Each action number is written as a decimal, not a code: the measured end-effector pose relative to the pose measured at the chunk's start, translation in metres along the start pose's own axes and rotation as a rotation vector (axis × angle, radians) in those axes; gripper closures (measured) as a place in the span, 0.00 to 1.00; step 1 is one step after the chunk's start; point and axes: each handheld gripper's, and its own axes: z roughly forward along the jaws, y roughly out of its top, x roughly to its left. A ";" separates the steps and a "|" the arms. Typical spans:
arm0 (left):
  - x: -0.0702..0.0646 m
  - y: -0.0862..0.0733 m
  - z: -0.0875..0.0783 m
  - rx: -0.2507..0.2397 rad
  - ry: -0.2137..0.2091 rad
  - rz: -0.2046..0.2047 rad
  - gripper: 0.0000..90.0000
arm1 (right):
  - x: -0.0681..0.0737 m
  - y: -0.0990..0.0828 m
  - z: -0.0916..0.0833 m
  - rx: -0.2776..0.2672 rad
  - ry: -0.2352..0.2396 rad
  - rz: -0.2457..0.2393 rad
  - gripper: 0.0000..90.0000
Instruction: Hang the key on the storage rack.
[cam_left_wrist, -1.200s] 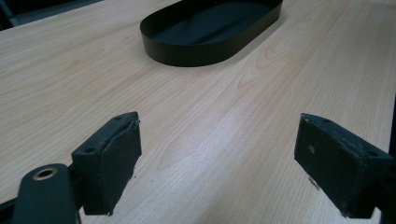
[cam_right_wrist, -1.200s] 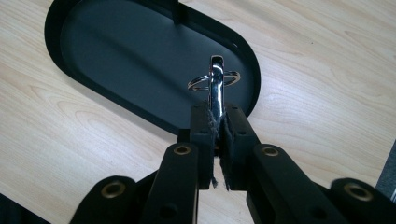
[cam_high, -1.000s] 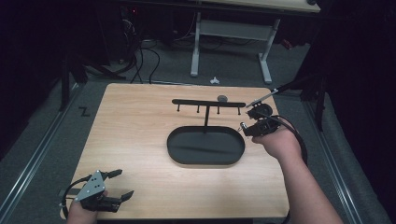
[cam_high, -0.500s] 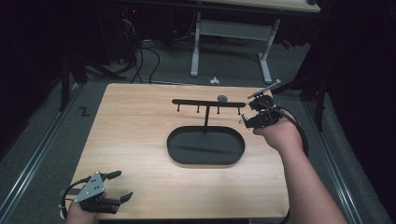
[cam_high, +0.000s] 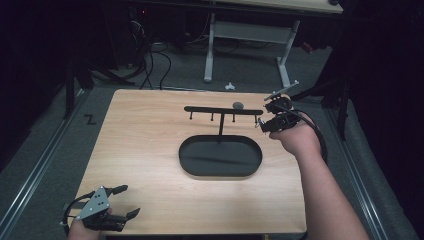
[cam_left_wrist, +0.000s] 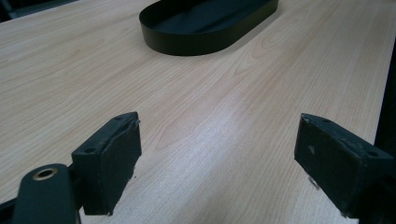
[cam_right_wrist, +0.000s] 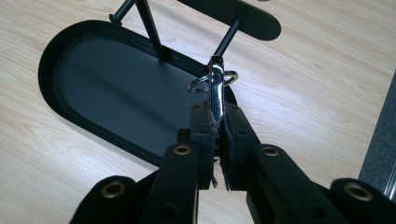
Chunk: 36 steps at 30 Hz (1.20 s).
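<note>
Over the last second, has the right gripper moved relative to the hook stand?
Yes. The right gripper, shut on a metal key ring, has moved up the high view, from beside the black tray to the stand's crossbar.

A pale, smooth wood-grain tabletop (cam_left_wrist: 243, 93) is seen beneath a matt black oval tray (cam_right_wrist: 93, 79), while a glossy metal clip (cam_right_wrist: 215, 88) is pinched by worn pads (cam_right_wrist: 203, 135).
</note>
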 end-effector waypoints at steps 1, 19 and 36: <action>0.000 0.000 0.000 -0.003 0.002 -0.003 0.17 | 0.000 0.001 0.000 0.001 -0.002 -0.001 0.94; -0.002 -0.001 0.001 0.018 -0.003 0.007 0.17 | -0.008 0.013 0.009 -0.007 0.000 0.003 0.94; -0.003 -0.002 0.000 0.025 -0.016 0.013 0.17 | -0.019 0.006 0.030 0.002 -0.008 0.058 0.93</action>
